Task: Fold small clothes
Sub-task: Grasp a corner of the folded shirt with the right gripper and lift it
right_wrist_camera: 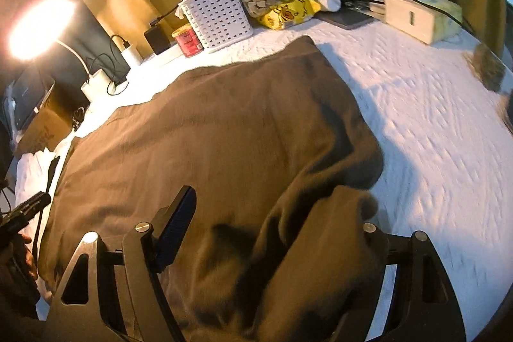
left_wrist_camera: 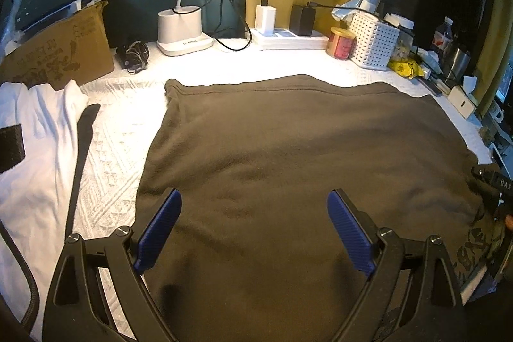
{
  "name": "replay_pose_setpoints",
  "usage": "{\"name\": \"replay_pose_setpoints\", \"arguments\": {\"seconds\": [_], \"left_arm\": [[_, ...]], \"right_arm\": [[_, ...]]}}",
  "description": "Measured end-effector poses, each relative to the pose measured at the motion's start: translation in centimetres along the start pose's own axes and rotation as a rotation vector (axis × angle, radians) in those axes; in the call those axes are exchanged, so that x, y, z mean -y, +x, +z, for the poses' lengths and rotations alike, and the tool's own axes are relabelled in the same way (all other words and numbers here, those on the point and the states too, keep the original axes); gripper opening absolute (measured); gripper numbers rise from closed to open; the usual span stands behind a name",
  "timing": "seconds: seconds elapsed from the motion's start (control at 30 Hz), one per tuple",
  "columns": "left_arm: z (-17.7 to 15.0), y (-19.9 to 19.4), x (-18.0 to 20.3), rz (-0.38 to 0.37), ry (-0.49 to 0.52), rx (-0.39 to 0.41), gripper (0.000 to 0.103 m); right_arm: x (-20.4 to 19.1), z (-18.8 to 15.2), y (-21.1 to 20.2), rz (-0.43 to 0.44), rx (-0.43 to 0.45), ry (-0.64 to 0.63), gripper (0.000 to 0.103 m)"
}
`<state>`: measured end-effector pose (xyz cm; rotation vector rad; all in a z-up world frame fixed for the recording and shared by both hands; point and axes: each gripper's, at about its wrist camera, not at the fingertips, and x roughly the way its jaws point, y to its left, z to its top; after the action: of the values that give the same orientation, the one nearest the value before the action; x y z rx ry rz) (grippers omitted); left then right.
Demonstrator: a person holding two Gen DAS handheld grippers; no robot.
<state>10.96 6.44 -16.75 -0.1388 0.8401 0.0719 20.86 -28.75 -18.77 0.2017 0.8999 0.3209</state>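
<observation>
Left wrist view: left gripper (left_wrist_camera: 255,226) hung wide open and empty over the near part of the brown garment (left_wrist_camera: 307,149), which lay flat ahead of it on the white quilt (left_wrist_camera: 121,130), likely spread for folding. White clothing (left_wrist_camera: 35,149) sat off to its left.

Right wrist view: right gripper (right_wrist_camera: 272,233) had a bunched fold of the brown garment (right_wrist_camera: 198,130) draped between its jaws, hiding the right finger; grip cannot be told. Probably carrying that side over. White basket (right_wrist_camera: 218,18) stood far ahead.
</observation>
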Motion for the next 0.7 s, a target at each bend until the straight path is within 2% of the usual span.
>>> {"name": "replay_pose_setpoints", "arguments": {"seconds": [0.23, 0.3, 0.37, 0.4, 0.53, 0.7], "left_arm": [[0.4, 0.9, 0.2, 0.001, 0.016, -0.019, 0.092], [0.5, 1.0, 0.0, 0.001, 0.013, -0.019, 0.092], [0.7, 1.0, -0.2, -0.001, 0.012, -0.015, 0.092], [0.7, 1.0, -0.3, 0.0, 0.012, -0.013, 0.092], [0.9, 0.9, -0.8, -0.006, 0.008, 0.0, 0.092], [0.8, 0.4, -1.3, -0.016, 0.012, 0.017, 0.092]], "right_arm": [[-0.7, 1.2, 1.4, -0.006, -0.012, -0.074, 0.079], [-1.6, 1.3, 1.9, -0.018, -0.033, -0.144, 0.074], [-2.1, 1.3, 2.2, -0.067, -0.035, -0.2, 0.04], [-2.1, 1.3, 2.3, -0.069, -0.041, -0.205, 0.033], [-2.2, 1.4, 2.4, -0.05, -0.047, -0.228, 0.019], [-2.9, 2.0, 1.7, -0.013, -0.021, -0.206, 0.016]]}}
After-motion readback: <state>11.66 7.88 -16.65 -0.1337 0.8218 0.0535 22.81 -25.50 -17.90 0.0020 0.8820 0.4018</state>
